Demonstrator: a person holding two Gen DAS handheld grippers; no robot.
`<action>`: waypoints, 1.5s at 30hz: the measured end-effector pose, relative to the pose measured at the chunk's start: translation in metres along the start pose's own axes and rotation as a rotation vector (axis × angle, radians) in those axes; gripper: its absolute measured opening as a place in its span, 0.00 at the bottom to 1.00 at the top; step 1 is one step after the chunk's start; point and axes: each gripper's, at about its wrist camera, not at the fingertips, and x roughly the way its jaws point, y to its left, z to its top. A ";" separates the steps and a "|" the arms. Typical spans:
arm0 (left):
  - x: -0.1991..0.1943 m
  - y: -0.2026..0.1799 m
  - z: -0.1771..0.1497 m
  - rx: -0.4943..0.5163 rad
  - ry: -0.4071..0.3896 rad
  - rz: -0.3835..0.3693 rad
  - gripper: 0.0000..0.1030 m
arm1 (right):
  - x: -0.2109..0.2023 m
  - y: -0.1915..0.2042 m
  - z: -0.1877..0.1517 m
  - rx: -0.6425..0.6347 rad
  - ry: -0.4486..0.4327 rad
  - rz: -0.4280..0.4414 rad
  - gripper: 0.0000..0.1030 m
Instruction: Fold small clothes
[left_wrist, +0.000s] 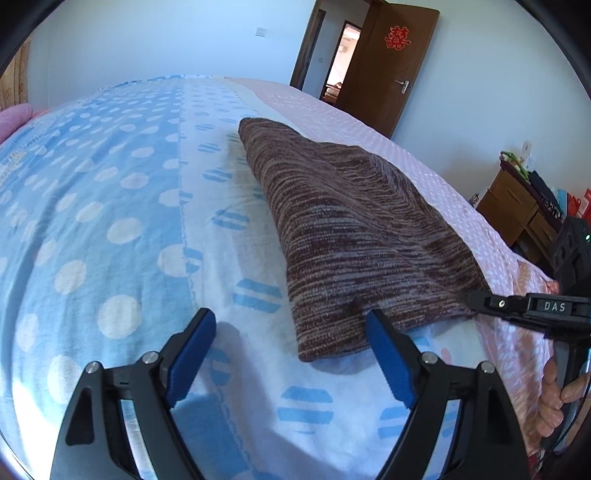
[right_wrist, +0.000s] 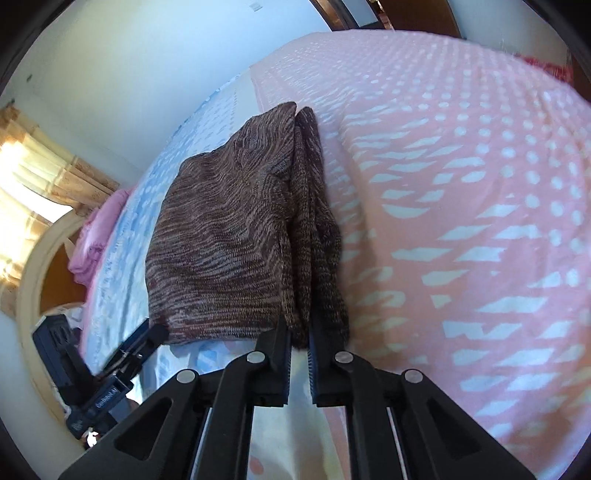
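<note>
The sweater (left_wrist: 354, 236) lies folded on the bed (left_wrist: 110, 221). The right hand-held gripper (right_wrist: 299, 341) is clamped on its near edge; the left hand-held gripper (left_wrist: 291, 325) stands apart, one finger touching the sweater's corner.

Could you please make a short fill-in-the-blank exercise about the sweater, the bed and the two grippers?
1. The brown sweater lies folded on the ____.
2. The right gripper is ____ on the sweater's edge.
3. The left gripper has its jaws ____.
4. The open door carries a ____ ornament.

Missing words: bed; shut; open; red
</note>
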 end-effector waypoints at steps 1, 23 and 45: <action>-0.005 0.001 0.004 0.007 -0.010 0.000 0.83 | -0.009 0.008 0.000 -0.045 -0.026 -0.041 0.08; 0.059 -0.003 0.061 -0.031 0.005 0.104 0.84 | -0.044 0.071 0.028 -0.379 -0.230 -0.218 0.09; 0.064 -0.009 0.057 -0.018 0.017 0.209 1.00 | 0.026 0.017 0.021 -0.206 -0.095 -0.024 0.00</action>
